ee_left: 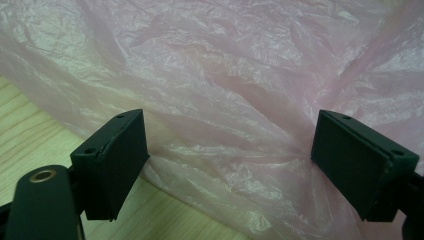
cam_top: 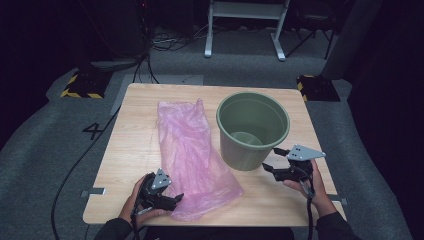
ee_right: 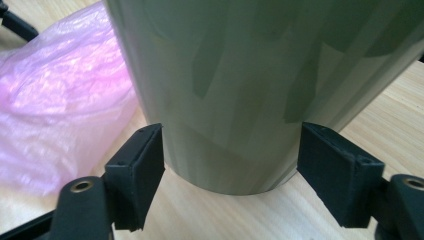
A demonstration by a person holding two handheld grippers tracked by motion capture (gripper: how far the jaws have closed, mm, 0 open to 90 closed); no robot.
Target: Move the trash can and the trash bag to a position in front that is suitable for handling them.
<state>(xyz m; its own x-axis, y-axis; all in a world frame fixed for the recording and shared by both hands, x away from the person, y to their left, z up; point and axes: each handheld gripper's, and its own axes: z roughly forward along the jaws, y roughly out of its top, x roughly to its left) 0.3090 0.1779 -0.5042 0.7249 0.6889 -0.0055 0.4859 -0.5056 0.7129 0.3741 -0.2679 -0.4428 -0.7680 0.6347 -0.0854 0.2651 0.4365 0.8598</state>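
Left claw (cam_top: 170, 199), apart at the bag's (cam_top: 192, 150) seven o'clock edge, should pinch one layer; right claw (cam_top: 274, 161), apart, steadies the bin (cam_top: 252, 131).

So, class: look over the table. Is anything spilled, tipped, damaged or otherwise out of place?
Nothing stands out. The green bucket stands upright on the wooden table with nothing spilled around it. The pink plastic bag lies flat beside it, crumpled, with no tear that I can see. Both grippers have open jaws.
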